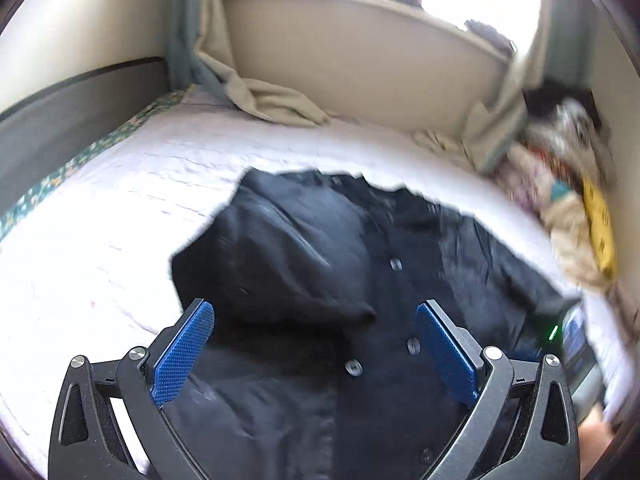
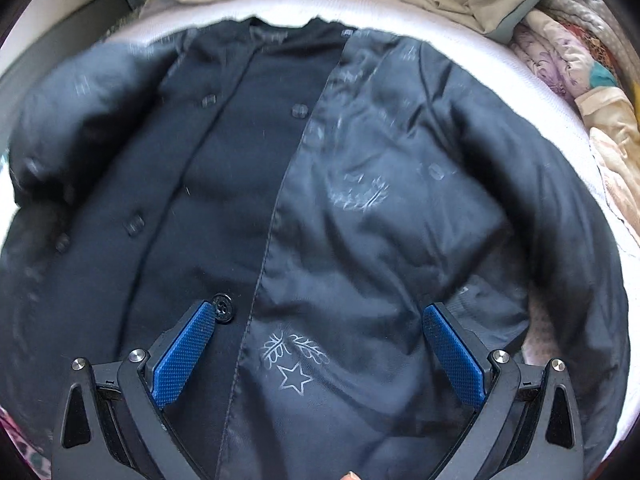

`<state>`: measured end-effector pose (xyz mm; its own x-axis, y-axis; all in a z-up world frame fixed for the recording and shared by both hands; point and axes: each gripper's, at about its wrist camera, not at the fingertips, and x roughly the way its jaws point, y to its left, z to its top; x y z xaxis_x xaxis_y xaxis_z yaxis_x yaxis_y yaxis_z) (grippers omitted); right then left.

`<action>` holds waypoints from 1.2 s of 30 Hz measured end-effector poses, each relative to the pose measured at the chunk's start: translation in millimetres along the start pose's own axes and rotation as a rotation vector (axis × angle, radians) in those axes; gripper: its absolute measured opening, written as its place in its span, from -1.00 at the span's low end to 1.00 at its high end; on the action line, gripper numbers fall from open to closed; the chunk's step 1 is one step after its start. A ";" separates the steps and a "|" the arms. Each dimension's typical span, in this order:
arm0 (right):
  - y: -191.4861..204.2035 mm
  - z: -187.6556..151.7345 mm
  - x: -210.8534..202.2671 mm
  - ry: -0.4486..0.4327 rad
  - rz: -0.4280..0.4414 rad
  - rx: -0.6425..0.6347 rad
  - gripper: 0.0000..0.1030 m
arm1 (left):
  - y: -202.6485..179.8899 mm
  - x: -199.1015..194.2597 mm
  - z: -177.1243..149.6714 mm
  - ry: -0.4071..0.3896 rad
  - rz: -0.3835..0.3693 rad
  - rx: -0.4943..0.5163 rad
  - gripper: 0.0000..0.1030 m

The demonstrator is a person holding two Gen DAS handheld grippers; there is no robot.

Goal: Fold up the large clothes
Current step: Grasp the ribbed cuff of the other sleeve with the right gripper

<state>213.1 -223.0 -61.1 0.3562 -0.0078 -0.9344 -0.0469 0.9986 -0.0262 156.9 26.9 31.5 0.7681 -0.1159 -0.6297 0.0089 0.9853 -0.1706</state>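
A large black buttoned coat [image 1: 320,264] lies on a white quilted bed [image 1: 120,208]. In the left wrist view its left sleeve is folded in over the front, and my left gripper [image 1: 316,312] hovers above it, jaws wide apart with nothing between the blue pads [image 1: 182,354]. In the right wrist view the same coat [image 2: 240,184] fills the picture, its right front panel turned back to show grey lining printed with a star and leaves [image 2: 292,364]. My right gripper [image 2: 318,316] points steeply down over that lining, open, and holds nothing.
Beige curtains [image 1: 276,104] drape onto the bed under a window ledge [image 1: 360,20]. A heap of patterned bedding and clothes [image 1: 568,200] is piled at the bed's right side. A dark headboard [image 1: 72,112] runs along the left. The other gripper's body with a green light [image 1: 560,332] shows at the right.
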 end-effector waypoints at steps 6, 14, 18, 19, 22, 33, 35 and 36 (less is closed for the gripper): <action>0.4 -2.7 6.6 0.021 -0.009 0.031 1.00 | 38.2 -40.3 33.0 -0.204 0.137 -0.045 1.00; 21.6 1.9 -17.4 -0.083 -0.091 -0.107 0.85 | 74.2 -56.5 52.9 -0.269 0.258 -0.120 1.00; 75.3 8.3 -62.9 -0.235 -0.088 -0.275 0.60 | 94.2 -60.8 56.9 -0.289 0.287 -0.192 1.00; 87.8 10.6 -72.0 -0.266 -0.079 -0.303 0.56 | 98.7 -60.2 57.5 -0.290 0.300 -0.208 1.00; 131.5 26.4 -90.0 -0.335 0.001 -0.374 0.46 | 107.2 -61.8 56.9 -0.277 0.300 -0.232 1.00; 263.5 45.9 -28.9 -0.367 -0.180 -0.804 0.36 | 120.6 -56.5 54.0 -0.233 0.302 -0.276 1.00; 268.2 46.6 -5.5 -0.324 -0.240 -0.838 0.33 | 121.4 -56.2 54.3 -0.225 0.286 -0.284 1.00; 268.0 47.7 2.2 -0.312 -0.253 -0.833 0.27 | 122.0 -56.2 54.7 -0.222 0.282 -0.286 1.00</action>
<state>245.9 47.2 -53.2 0.6766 -0.0850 -0.7315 -0.5470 0.6071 -0.5764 149.8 160.5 87.5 0.8340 0.2124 -0.5092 -0.3736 0.8966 -0.2379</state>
